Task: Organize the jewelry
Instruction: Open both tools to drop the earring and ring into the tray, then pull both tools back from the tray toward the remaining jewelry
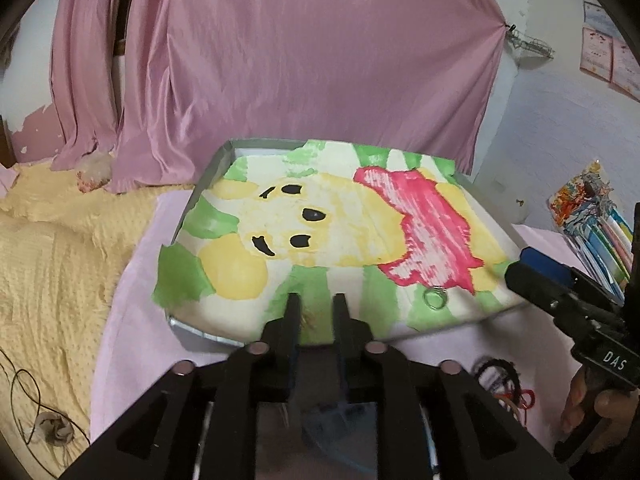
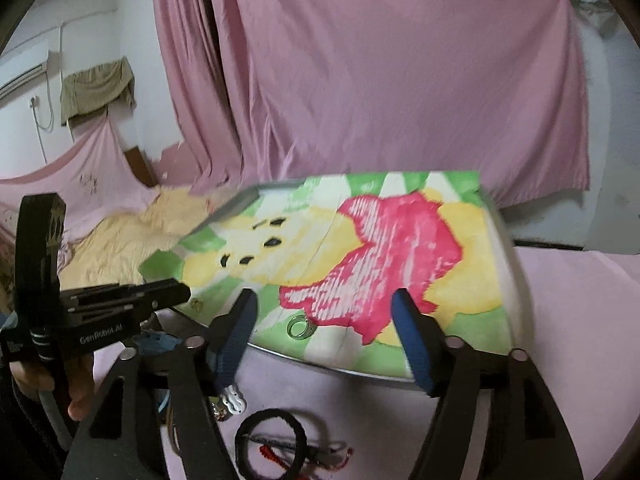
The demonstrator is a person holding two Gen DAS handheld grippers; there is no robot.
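Pink cloth point(image 2: 580, 288) beneath painted tray point(image 2: 516, 280)

Shiny metal ring point(image 2: 299, 326); matt painted paper point(image 2: 360, 240); satin curtain point(image 2: 380, 80).

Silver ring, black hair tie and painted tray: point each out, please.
silver ring point(image 2: 299, 326), right wrist view, on its band.
black hair tie point(image 2: 270, 423), right wrist view, on its upper loop.
painted tray point(image 1: 208, 334), left wrist view, near metal rim.

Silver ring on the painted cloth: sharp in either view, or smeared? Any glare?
Left wrist view: small silver ring soft, slightly smeared; green, yellow and pink painted cloth blurred at its near edge; no glare. Right wrist view: ring clearer, cloth streaked by motion, fisheye bends the edges.
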